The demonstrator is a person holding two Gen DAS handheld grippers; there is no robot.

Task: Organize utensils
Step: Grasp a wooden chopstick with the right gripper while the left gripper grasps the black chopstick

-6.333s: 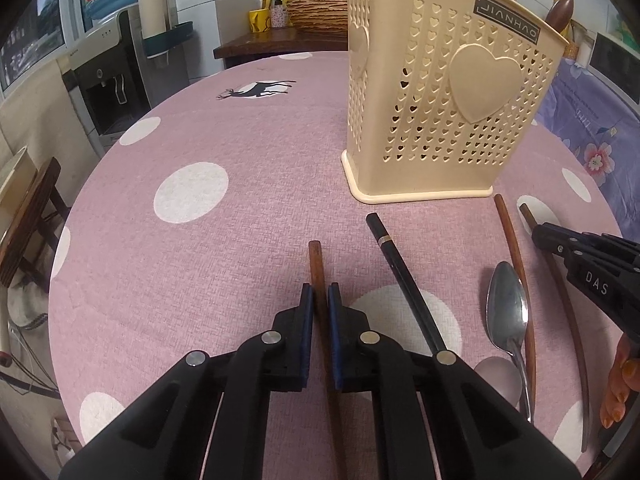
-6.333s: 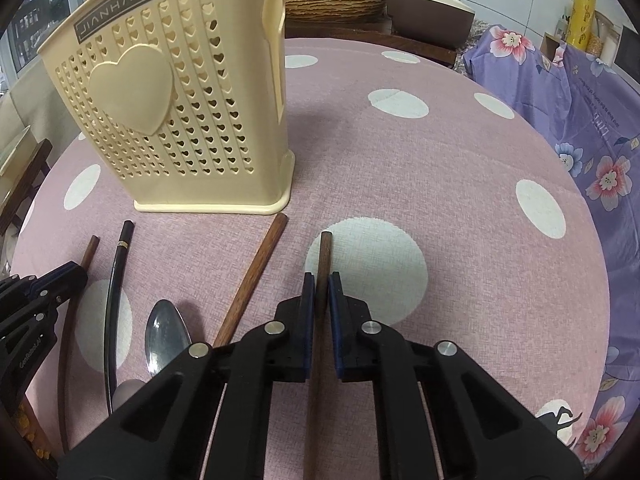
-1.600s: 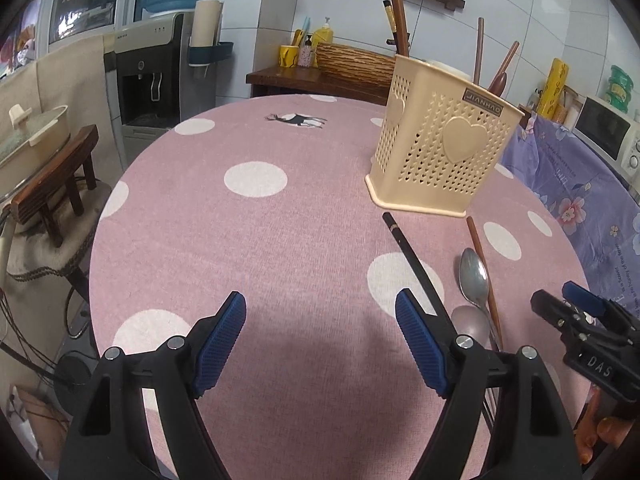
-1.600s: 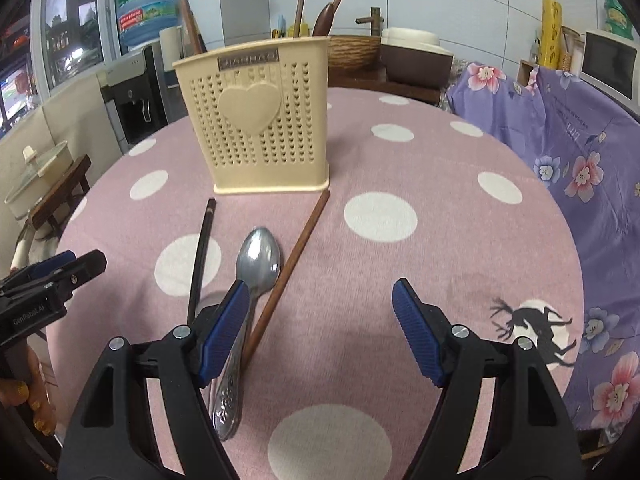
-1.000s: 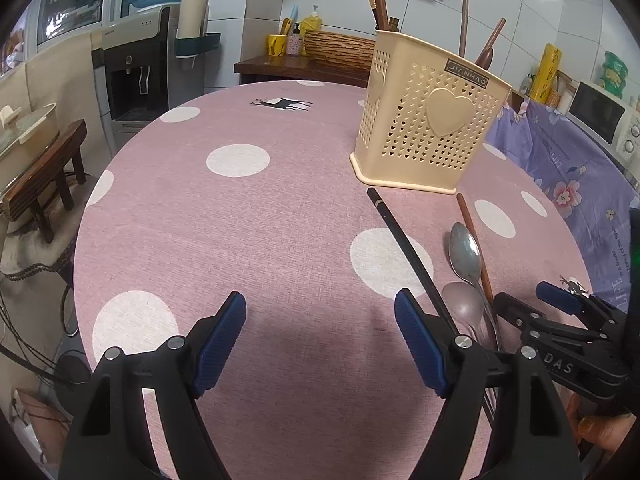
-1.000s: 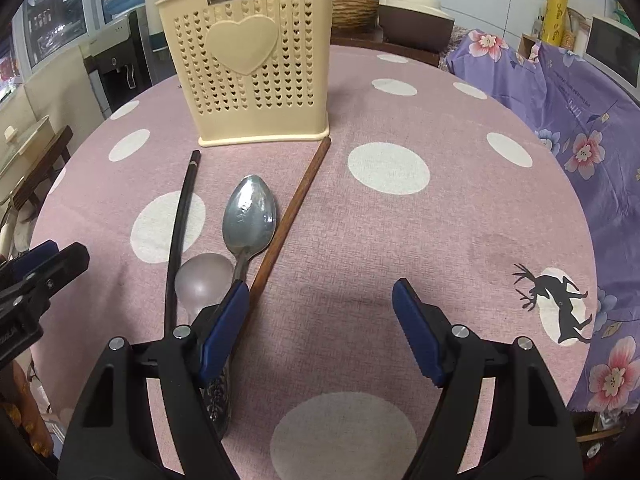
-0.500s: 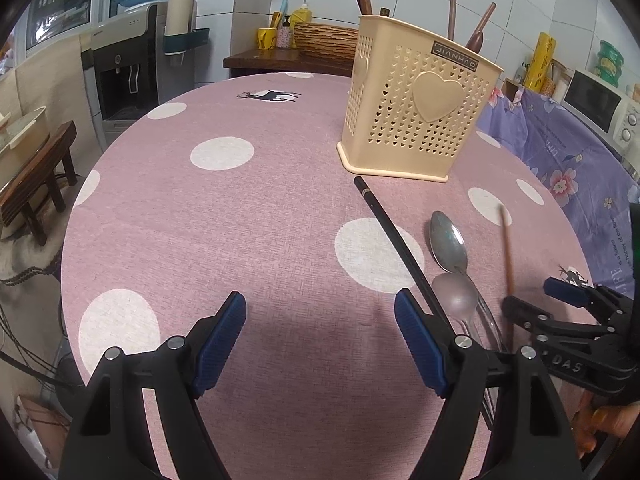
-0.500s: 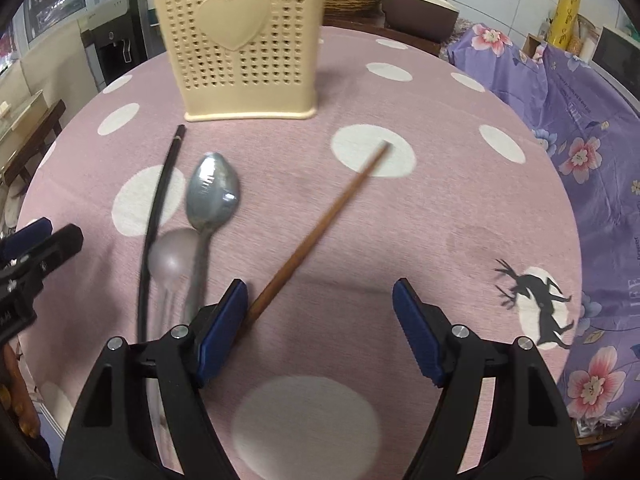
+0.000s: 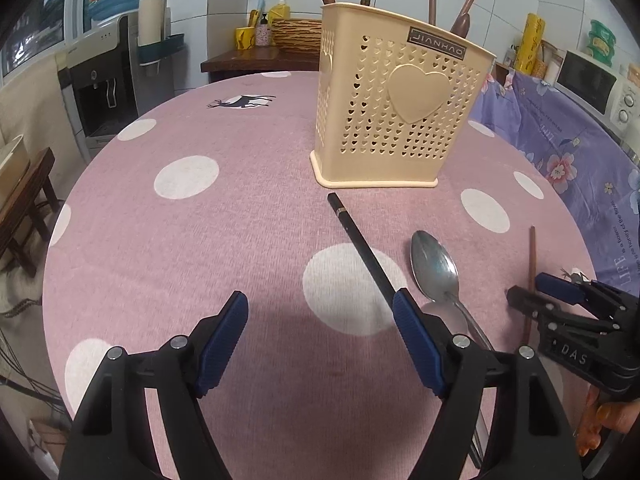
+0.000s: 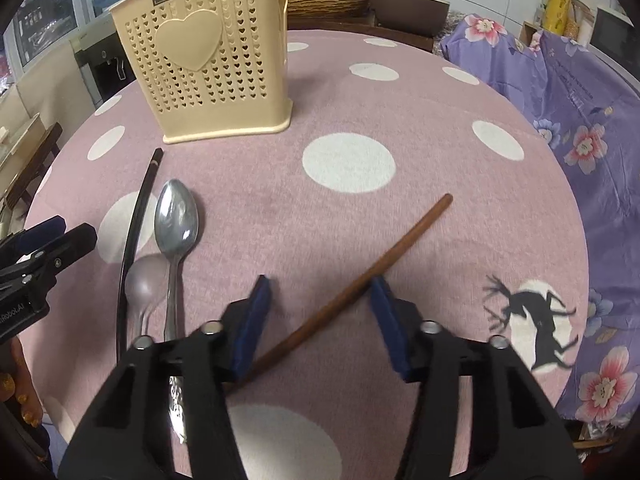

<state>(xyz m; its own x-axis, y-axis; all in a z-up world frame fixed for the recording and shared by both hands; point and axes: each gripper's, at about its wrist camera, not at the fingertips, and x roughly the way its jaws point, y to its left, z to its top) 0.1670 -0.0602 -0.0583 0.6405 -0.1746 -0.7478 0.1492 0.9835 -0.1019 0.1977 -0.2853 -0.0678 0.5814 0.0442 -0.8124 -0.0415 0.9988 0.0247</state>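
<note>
Brown chopstick [image 10: 372, 268] lies slantwise between the closing right tool [image 10: 318, 312], not yet pinched, well in front of the basket [image 10: 208, 60]; next, grip, lift, drop it in. Left tool [image 9: 320, 324] gapes empty.

The right tongs [image 10: 318, 308] hide the brown chopstick's [image 10: 384, 259] near end.
</note>
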